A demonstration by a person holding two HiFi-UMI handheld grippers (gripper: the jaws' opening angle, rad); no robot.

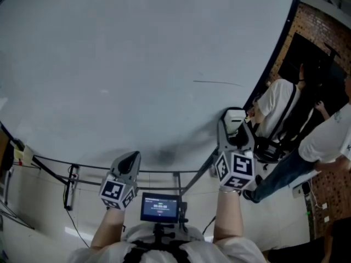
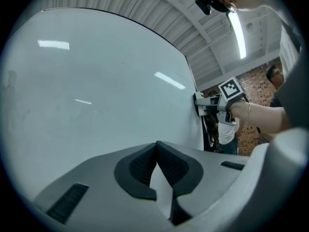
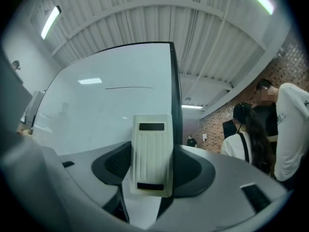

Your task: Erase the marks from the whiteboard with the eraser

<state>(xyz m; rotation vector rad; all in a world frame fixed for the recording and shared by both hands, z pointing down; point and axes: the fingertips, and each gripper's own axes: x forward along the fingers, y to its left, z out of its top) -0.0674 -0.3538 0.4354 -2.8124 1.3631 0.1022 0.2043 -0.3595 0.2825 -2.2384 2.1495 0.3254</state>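
A large whiteboard point(image 1: 137, 64) fills the view. The left gripper point(image 2: 157, 146) hangs low, clenched on nothing. Near the board's right edge, the right gripper point(image 1: 236, 126) clamps a pale ribbed eraser point(image 3: 152, 153) by its long sides. It looks light, rigid and slightly slick. One thin dark line point(image 1: 216, 83) sits above it.

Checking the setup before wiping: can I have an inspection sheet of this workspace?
Surface: large white whiteboard, one thin dark line on it.
Job's things: cream ribbed plastic eraser in the right gripper.
Clutter: nothing seen.
Grippers: right gripper shut on the eraser; left gripper shut, empty.
Cables: thin dark cable by the board's stand.
Surroundings: red brick wall, people in white shirts at right.
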